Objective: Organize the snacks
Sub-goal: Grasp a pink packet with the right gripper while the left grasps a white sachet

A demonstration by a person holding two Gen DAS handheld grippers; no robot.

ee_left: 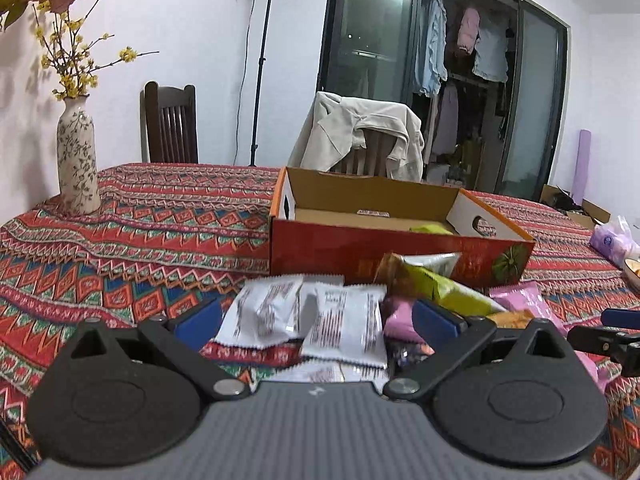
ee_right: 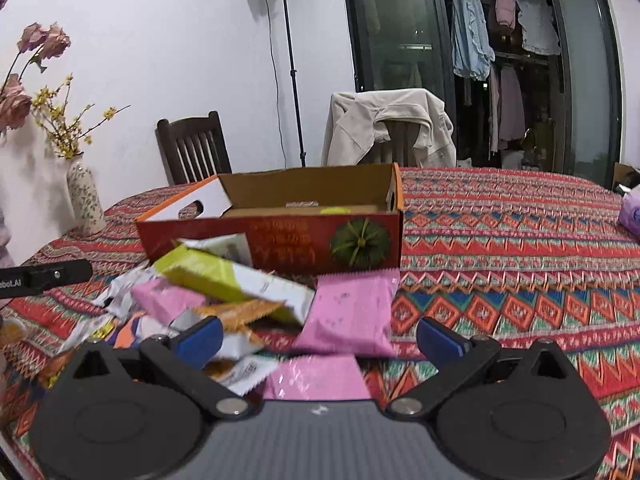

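Note:
A pile of snack packets lies on the patterned tablecloth in front of an open red cardboard box. Two white packets lie between the blue fingers of my left gripper, which is open just above them. A yellow-green packet rests tilted on the heap. My right gripper is open over a pink packet, with a second pink packet closer to the camera. Inside the box, a yellow-green snack shows at the bottom.
A floral vase with yellow twigs stands on the table's far left. Chairs sit behind the table, one draped with a beige jacket. A purple tissue pack and a bowl edge lie at the right. The right gripper's tip shows in the left view.

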